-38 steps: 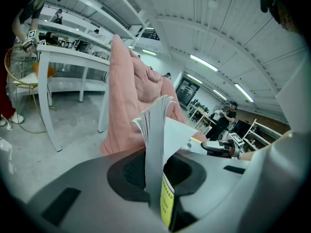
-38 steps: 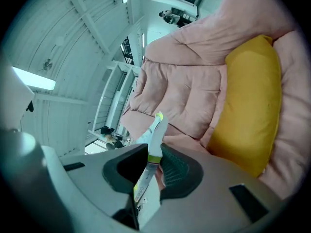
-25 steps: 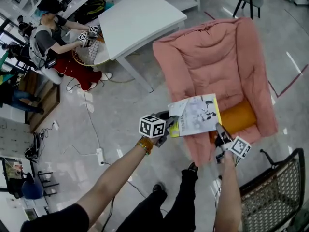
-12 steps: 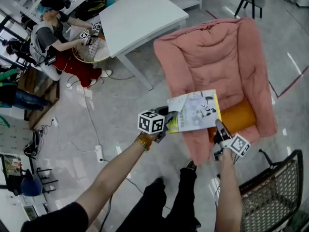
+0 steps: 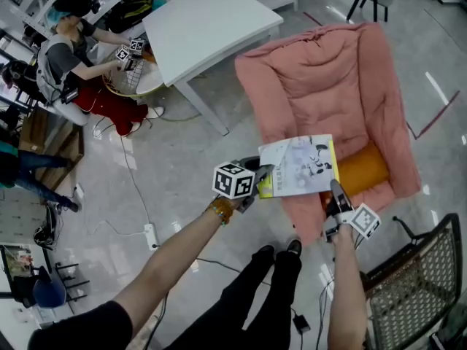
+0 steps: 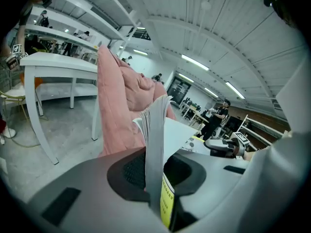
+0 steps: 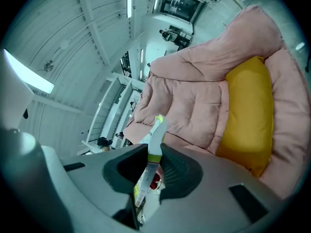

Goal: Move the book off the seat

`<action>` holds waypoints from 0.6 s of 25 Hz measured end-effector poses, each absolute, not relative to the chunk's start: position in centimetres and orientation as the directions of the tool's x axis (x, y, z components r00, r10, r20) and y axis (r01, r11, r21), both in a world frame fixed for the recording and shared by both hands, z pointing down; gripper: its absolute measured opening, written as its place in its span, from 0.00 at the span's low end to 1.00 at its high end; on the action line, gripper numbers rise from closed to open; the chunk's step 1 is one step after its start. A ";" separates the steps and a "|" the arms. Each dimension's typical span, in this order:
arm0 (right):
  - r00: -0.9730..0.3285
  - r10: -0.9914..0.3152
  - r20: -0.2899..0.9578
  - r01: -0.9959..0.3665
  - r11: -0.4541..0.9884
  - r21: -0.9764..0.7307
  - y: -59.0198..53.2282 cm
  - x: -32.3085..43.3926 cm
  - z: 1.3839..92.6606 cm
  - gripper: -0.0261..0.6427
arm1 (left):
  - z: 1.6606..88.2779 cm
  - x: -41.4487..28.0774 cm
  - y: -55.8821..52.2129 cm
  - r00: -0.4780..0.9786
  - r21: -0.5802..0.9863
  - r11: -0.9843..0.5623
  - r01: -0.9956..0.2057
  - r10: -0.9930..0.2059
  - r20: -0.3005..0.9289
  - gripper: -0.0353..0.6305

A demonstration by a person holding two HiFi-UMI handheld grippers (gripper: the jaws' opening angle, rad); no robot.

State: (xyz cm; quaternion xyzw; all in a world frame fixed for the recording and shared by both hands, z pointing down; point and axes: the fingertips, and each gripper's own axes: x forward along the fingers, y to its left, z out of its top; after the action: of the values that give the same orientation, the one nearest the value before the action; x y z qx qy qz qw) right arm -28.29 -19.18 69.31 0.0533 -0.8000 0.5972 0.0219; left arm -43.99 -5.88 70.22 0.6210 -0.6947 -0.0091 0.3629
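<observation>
Book point(image 5: 299, 168) risen; left claw point(image 5: 258, 180), right claw point(image 5: 334, 194) clamp edges.

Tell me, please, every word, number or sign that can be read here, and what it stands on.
Nothing can be read.
Cover of the book: print too small to read.
On its yellow strip: print blurred.
On the left cube and right cube: black-and-white square patterns only, no words.

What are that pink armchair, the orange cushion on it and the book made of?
The armchair looks like soft padded fabric, matte pink, quilted and creased. The cushion seems smooth orange cloth, possibly vinyl. The book is paper: its thin pages fan out, and the cover is printed.
</observation>
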 end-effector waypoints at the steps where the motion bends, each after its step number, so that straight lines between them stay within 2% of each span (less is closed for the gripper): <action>1: -0.993 -0.062 0.096 -0.110 0.288 -0.951 -18.9 -28.2 69.2 0.16 | 70.2 -44.0 -5.8 0.044 0.464 0.221 -0.858 -0.868 0.495 0.16; 6: -0.951 -0.125 0.281 -0.308 0.409 -0.859 -19.7 -26.0 71.3 0.17 | 69.9 -44.2 -5.8 0.078 0.458 0.185 -0.870 -0.864 0.498 0.16; 15: -0.943 -0.164 0.290 -0.332 0.415 -0.847 -20.5 -25.6 70.2 0.17 | 69.2 -44.5 -7.5 0.124 0.456 0.128 -0.881 -0.867 0.483 0.16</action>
State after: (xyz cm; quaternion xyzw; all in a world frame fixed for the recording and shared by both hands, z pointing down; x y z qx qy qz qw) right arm -25.63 -20.53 70.18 0.1483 -0.8373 0.5200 0.0808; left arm -44.49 -7.54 69.19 0.6603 -0.6616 0.0096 0.3552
